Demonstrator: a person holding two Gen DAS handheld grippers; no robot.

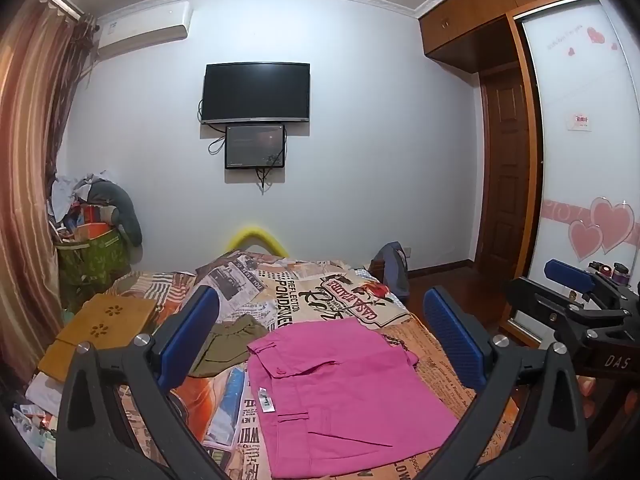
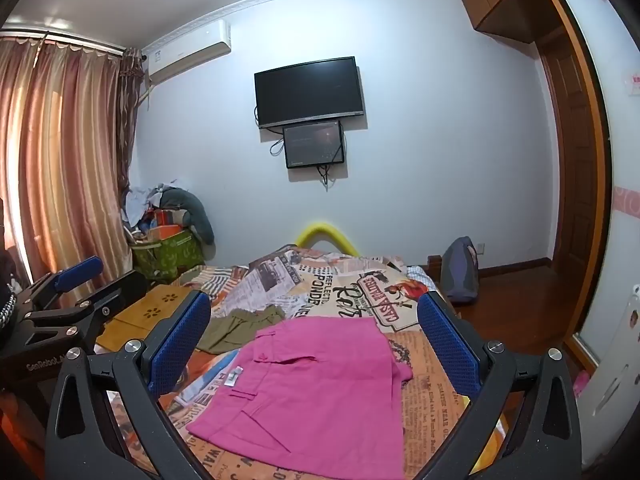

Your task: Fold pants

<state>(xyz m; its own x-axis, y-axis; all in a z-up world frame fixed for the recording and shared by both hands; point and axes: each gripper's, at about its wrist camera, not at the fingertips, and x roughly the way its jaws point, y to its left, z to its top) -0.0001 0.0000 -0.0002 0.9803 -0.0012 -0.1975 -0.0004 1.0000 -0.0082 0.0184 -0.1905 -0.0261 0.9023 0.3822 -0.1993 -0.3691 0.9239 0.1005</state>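
1. One pair of pink pants (image 1: 340,396) lay flat on the bed (image 1: 424,344), already folded into a squarish block, right in front of me and between both sets of my fingers.
2. Orientation: the waistband side with the belt loops and a white tag (image 1: 265,402) sat on the left edge, so the long axis ran roughly from me toward the far wall, tipped a bit to the left in the right wrist view.
3. My left fingers (image 1: 320,340) were spread as wide as they go, nothing between the blue pads (image 1: 188,332), hovering above the pants without touching.
4. My right fingers (image 2: 314,340) were the same, spread wide and empty, over the pants (image 2: 316,396).
5. Each tool showed up at the edge of the other's camera, so they sat side by side, apart.
6. Other stuff, counted: one olive green garment (image 1: 230,344) crumpled just left of the pink pair, partly tucked against its far left corner; one wooden lap tray (image 1: 100,320) further left on the bed; two screens (image 1: 256,92) on the wall, the smaller under the bigger.
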